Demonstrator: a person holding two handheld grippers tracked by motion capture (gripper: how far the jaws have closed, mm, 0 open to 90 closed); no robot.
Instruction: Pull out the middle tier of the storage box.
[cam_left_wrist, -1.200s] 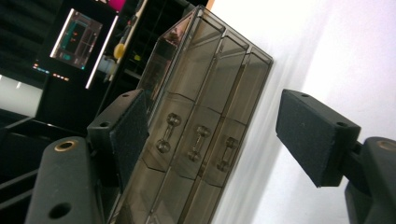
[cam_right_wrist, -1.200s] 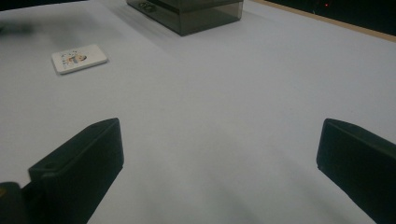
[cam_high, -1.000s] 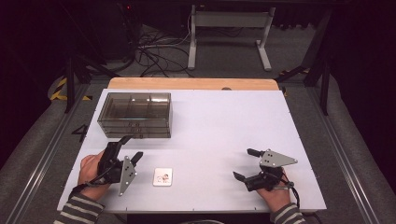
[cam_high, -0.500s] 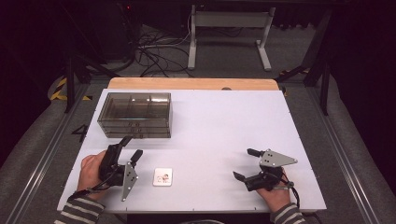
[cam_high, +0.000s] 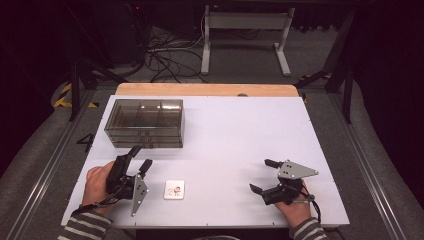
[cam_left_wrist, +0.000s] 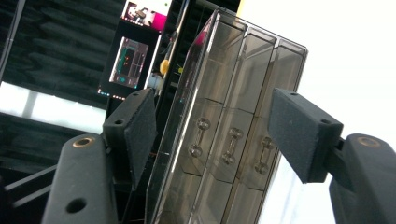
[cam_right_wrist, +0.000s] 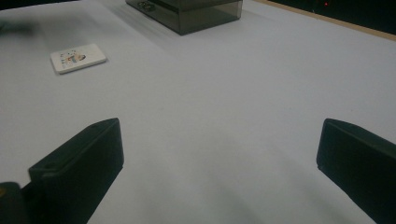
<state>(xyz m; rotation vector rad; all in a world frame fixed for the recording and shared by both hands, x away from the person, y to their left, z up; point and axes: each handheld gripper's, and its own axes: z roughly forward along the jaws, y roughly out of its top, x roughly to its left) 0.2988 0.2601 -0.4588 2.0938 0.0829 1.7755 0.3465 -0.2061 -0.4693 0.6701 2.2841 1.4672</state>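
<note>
A smoky clear drawer box (cam_high: 145, 122) stands at the table's back left; its three drawer fronts with small handles show in the left gripper view (cam_left_wrist: 229, 93). My left gripper (cam_high: 141, 157) is held just in front of that box and rolled on its side. Its jaws (cam_left_wrist: 219, 135) have just been closing, are still open, and have nothing between them. A small white picture card (cam_high: 174, 189) lies flat near the front edge, right of the left hand. My right gripper (cam_high: 260, 175) rests at the front right, wide open and empty (cam_right_wrist: 219, 163), pointing toward the card (cam_right_wrist: 78, 58).
The white table top (cam_high: 235, 140) has a wooden strip along its far edge. Beyond it stand a desk frame and loose cables on the floor. Metal rails run along both sides of the table.
The left gripper's jaws stand slightly narrower than a second ago. Both hands, the card and the box have kept their places.
</note>
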